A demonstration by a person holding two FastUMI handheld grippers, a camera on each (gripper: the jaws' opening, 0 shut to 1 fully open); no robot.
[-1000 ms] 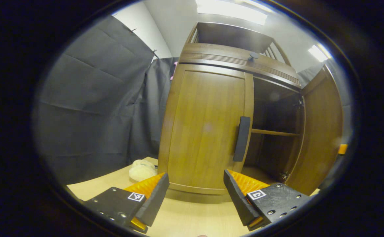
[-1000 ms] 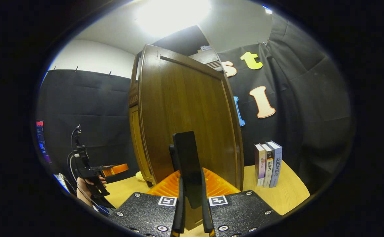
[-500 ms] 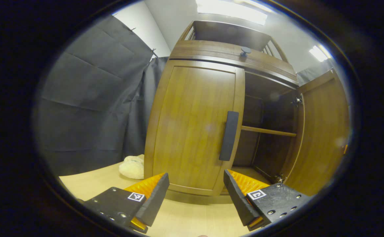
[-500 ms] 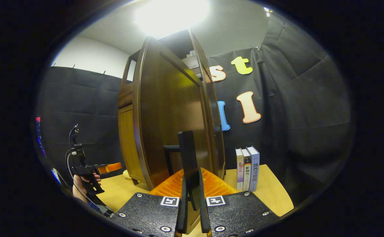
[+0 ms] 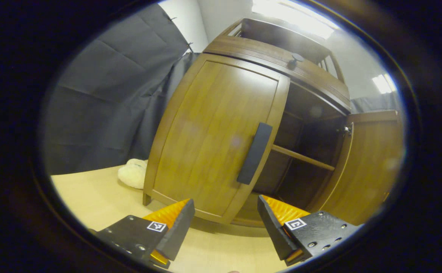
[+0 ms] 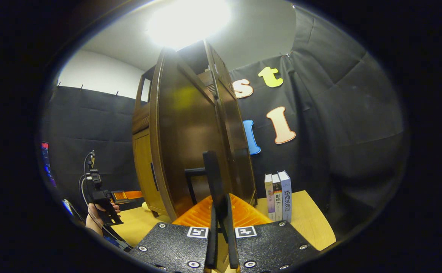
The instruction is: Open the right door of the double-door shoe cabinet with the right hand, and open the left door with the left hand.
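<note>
The wooden shoe cabinet [image 5: 278, 49] stands on the table. Its left door [image 5: 213, 132] is closed, with a dark vertical handle [image 5: 254, 153] on its right edge. The right door [image 5: 369, 163] is swung wide open, showing a dark inside with a shelf [image 5: 302, 158]. My left gripper [image 5: 224, 223] is open, just below and in front of the left door's handle, apart from it. In the right gripper view, my right gripper [image 6: 221, 227] is shut on the right door's handle [image 6: 214, 182], with the door [image 6: 183, 140] seen nearly edge-on. The left gripper [image 6: 107, 199], held by a hand, shows at the lower left.
A cream fluffy thing [image 5: 132, 173] lies on the light wood table [image 5: 92, 197] left of the cabinet. Three books [image 6: 278, 197] stand upright on the table right of the cabinet. Black cloth walls the booth all around.
The right door swung further open with my right gripper on its handle. The left gripper drew closer to the left door and tilted, staying open.
</note>
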